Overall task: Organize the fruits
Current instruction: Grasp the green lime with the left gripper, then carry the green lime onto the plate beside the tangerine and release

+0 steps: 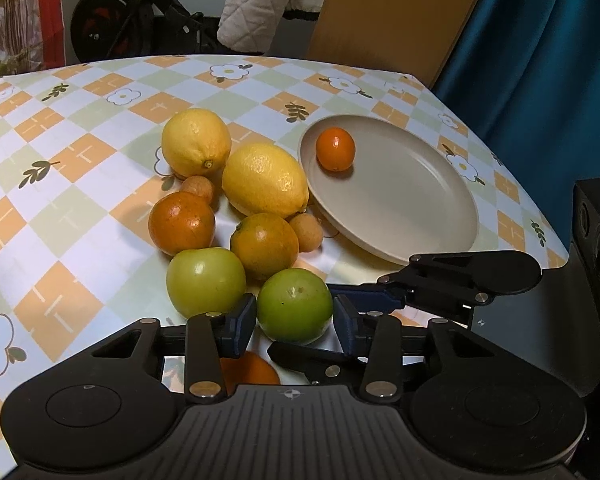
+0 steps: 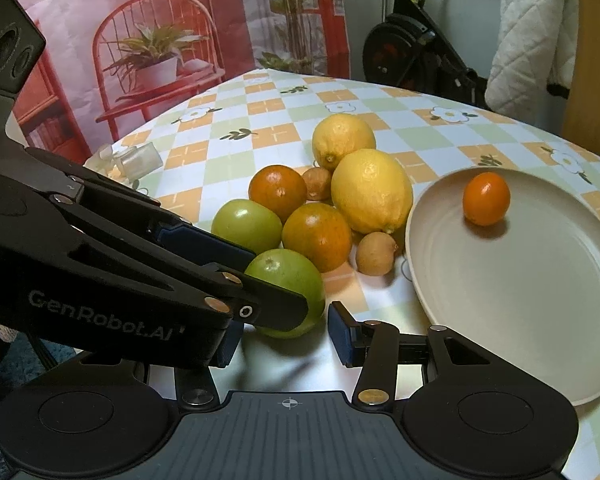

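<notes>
Green fruit (image 1: 295, 306), nearest the lens, sits between the pads of the left gripper (image 1: 295, 320), whose jaws look closed on its sides. Right gripper (image 2: 284, 340) hangs just beside the same fruit with its jaws parted and nothing between them. Remaining lemons, oranges and a second green fruit (image 1: 206, 282) cluster at 11 o'clock; the plate (image 1: 420, 216), at 1 o'clock, holds one small orange (image 1: 335, 149). Judged best: lift straight up, clearing the neighbouring orange (image 1: 265, 246), before swinging towards the plate.

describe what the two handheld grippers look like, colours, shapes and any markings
Both the left gripper and right gripper are matte black, with round disc hubs, a ribbed grey centre plate with a crosshair mark, silver rivets and dark blue pads. White "GenRobot.AI" lettering runs along the left one's side.
</notes>
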`<control>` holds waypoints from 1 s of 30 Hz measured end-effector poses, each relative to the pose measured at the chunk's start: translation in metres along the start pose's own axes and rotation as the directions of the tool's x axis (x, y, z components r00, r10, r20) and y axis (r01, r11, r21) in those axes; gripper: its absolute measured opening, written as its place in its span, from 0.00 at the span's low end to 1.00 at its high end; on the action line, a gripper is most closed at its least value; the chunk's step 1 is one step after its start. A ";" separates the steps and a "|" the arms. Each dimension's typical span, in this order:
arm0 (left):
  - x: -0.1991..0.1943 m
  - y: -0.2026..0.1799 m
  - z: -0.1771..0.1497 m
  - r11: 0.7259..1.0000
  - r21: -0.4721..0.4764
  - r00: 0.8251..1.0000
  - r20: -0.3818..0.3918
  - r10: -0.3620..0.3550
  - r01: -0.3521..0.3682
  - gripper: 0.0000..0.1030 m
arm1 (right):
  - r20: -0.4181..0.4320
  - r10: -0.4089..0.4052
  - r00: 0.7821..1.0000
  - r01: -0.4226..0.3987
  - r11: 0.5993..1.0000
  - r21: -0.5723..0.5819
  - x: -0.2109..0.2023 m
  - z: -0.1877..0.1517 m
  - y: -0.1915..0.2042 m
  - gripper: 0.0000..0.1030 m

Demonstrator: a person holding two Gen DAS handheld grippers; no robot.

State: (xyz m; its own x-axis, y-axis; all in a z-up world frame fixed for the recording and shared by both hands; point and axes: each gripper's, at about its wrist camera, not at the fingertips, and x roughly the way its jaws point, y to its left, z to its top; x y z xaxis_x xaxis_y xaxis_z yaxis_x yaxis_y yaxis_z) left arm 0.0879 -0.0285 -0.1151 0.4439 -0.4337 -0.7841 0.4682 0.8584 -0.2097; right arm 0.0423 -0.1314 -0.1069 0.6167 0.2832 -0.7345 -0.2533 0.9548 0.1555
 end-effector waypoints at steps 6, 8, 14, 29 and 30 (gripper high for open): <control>-0.005 -0.008 0.005 1.000 0.024 1.000 0.020 -0.007 0.007 0.42 | 0.022 -0.008 1.000 0.007 1.000 0.021 -0.009 0.001 -0.004 0.39; -0.008 -0.013 0.009 0.999 0.040 0.999 0.032 -0.013 0.012 0.42 | 0.037 -0.013 0.999 0.012 0.999 0.035 -0.015 0.002 -0.007 0.39; -0.009 -0.029 0.024 0.997 0.076 0.998 0.060 -0.032 0.027 0.42 | 0.081 -0.045 0.996 0.038 0.995 0.087 -0.029 0.006 -0.021 0.39; 0.024 -0.047 0.071 0.991 0.099 0.992 0.076 -0.100 0.092 0.42 | 0.123 -0.144 0.982 0.124 0.980 0.158 -0.035 0.023 -0.070 0.39; 0.027 -0.048 0.074 0.990 0.103 0.992 0.076 -0.100 0.092 0.42 | 0.125 -0.152 0.980 0.132 0.979 0.157 -0.034 0.025 -0.073 0.39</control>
State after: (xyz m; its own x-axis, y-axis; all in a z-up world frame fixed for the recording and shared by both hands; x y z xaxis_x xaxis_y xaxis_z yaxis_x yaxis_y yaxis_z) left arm 0.1343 -0.1014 -0.0826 0.4519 -0.5366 -0.7126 0.5829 0.7823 -0.2196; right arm 0.0588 -0.2087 -0.0770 0.7361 0.1435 -0.6615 -0.0494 0.9861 0.1589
